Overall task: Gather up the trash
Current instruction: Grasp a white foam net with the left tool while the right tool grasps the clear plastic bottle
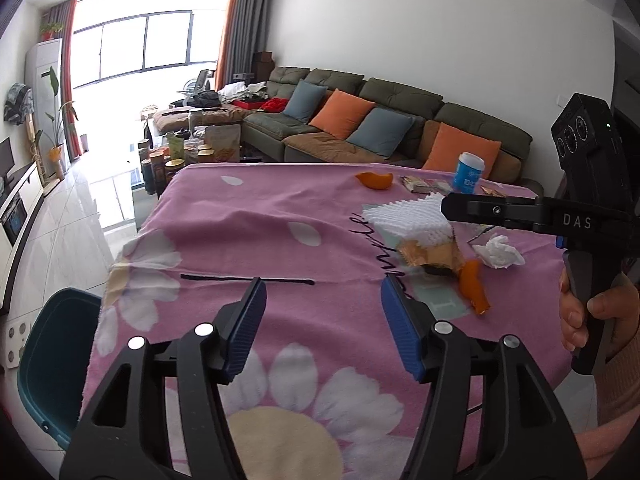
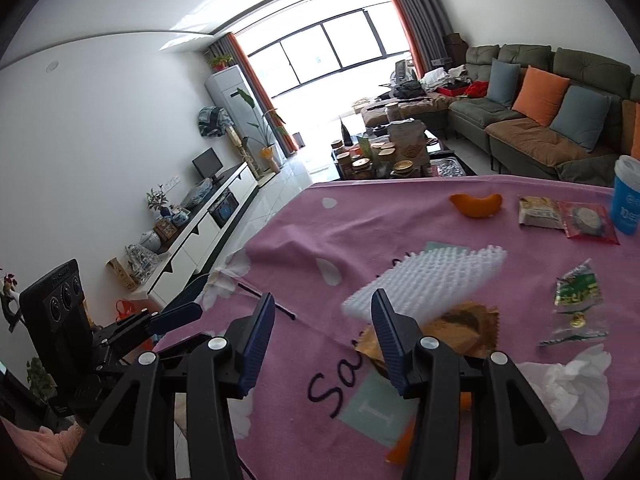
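Living room, sofa [image 1: 384,120] w/ orange and blue cushions behind; pink flowered tablecloth [image 1: 280,216] strewn w/ rubbish awaiting pickup. Left gripper [image 1: 323,308] hovering low over bare cloth near the table's front edge, jaws wide apart, nothing between them — apparently parked close to the teal bin [image 1: 52,364] at the table's left corner, likely the drop point. Right gripper [image 2: 323,336] also spread open and empty, poised above the central heap: white foam netting [image 2: 424,280] lying over a gold wrapper [image 2: 468,326], orange peel [image 1: 474,286] just beside. Probably lined up for the netting first, being topmost. Crumpled tissue [image 2: 568,388] near the right edge; green sachet [image 2: 576,304] beyond it. Further back: second peel [image 2: 476,205], two snack packets [image 2: 540,212], blue cup [image 2: 626,200] upright at far right. Whether cup counts as trash, cannot tell. Nothing visibly collected yet; inside of bin mostly out of view.
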Demonstrator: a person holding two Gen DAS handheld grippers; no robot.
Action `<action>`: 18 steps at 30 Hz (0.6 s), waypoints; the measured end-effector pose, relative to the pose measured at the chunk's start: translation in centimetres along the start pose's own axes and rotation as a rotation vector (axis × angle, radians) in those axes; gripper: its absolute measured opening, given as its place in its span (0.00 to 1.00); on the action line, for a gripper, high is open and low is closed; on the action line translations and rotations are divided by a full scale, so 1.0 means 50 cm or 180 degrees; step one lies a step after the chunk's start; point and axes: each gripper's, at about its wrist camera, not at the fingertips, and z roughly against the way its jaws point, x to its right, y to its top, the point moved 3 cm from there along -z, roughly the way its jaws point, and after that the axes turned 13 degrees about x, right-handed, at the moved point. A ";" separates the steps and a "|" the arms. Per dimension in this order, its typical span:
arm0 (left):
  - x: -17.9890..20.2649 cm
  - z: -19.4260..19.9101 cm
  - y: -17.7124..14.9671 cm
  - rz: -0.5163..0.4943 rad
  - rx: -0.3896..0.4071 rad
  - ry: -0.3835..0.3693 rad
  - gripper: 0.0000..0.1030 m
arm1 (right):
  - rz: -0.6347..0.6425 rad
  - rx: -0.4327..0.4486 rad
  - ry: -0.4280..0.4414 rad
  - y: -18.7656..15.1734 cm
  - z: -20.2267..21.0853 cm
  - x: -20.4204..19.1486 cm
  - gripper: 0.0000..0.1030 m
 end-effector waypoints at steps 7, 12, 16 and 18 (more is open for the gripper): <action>0.099 -0.061 0.019 -0.0215 -0.0023 -0.0287 0.64 | -0.0223 0.0233 -0.0541 0.009 0.068 0.145 0.47; 0.139 -0.097 0.037 -0.0328 -0.0019 -0.0353 0.67 | -0.0294 0.0328 -0.0786 0.013 0.100 0.225 0.52; 0.160 -0.137 0.041 -0.0413 -0.0084 -0.0354 0.67 | -0.0404 0.0302 -0.0869 0.013 0.095 0.274 0.53; 0.168 -0.158 0.038 -0.0479 -0.0136 -0.0322 0.67 | -0.0439 0.0260 -0.0890 0.011 0.089 0.296 0.54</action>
